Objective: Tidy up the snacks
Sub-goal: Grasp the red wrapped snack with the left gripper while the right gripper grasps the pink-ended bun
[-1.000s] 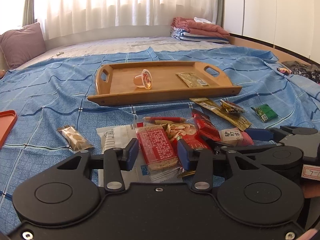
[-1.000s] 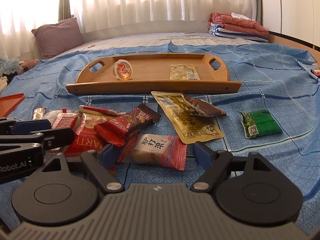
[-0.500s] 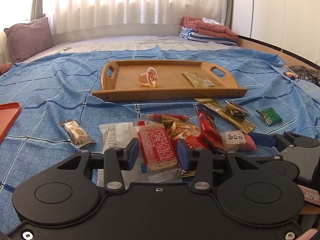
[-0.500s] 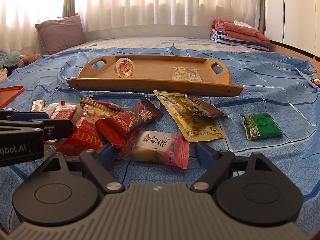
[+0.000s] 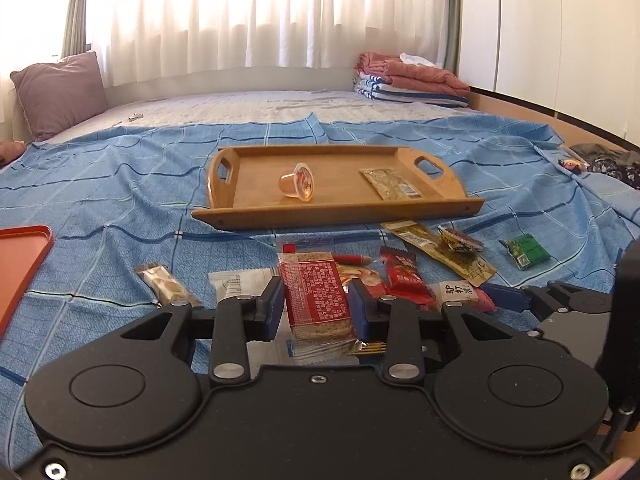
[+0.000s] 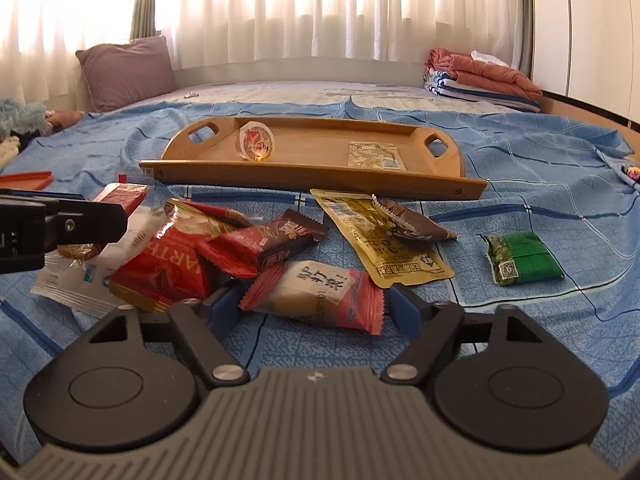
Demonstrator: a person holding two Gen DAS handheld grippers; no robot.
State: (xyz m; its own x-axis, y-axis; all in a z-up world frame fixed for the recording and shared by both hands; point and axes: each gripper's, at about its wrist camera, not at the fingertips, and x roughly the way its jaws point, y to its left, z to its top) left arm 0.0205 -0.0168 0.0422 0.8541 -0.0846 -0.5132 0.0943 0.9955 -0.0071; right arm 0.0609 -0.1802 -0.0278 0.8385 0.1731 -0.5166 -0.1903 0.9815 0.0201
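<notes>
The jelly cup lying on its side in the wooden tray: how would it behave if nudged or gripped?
The jelly cup lies tipped on the wooden tray, so its rounded wall would probably roll in an arc. It looks light and smooth, so it may slip. Its foil lid seems fragile.

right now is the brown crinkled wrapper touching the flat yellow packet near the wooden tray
Touching. The right wrist view shows the brown crinkled wrapper lying on the flat yellow packet, overlapping its upper right part.

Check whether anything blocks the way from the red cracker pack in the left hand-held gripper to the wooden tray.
Nothing visible does. The left hand-held gripper holds the red cracker pack lifted above the snack pile; only bare blue bedspread lies between it and the wooden tray, whose near wall is low.
</notes>
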